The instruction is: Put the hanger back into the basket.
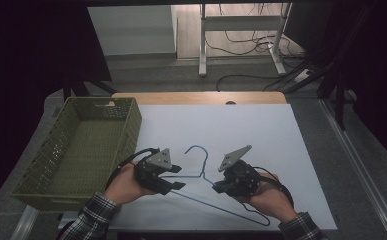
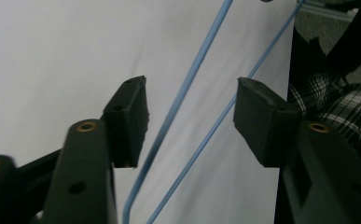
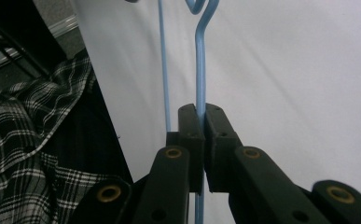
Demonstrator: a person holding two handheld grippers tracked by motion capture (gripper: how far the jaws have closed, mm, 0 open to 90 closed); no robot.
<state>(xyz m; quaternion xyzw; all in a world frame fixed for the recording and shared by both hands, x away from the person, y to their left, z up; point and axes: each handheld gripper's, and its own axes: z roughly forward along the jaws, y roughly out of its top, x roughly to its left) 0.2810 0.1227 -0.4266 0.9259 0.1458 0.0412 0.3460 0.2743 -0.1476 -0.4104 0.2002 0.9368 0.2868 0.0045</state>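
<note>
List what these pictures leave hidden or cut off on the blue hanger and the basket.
- High view: hanger wire passes under both grippers, left gripper and right gripper.
- Left gripper view: both wires run off the frame's edges.
- High view: green basket near inner wall hidden by its rim.

We see a pale blue wire hanger on a white table sheet, with a bare wood edge behind. The slatted basket is olive green. Both grippers, left and right, are black with brass-coloured rivets; the sleeves are black-and-white plaid.
</note>
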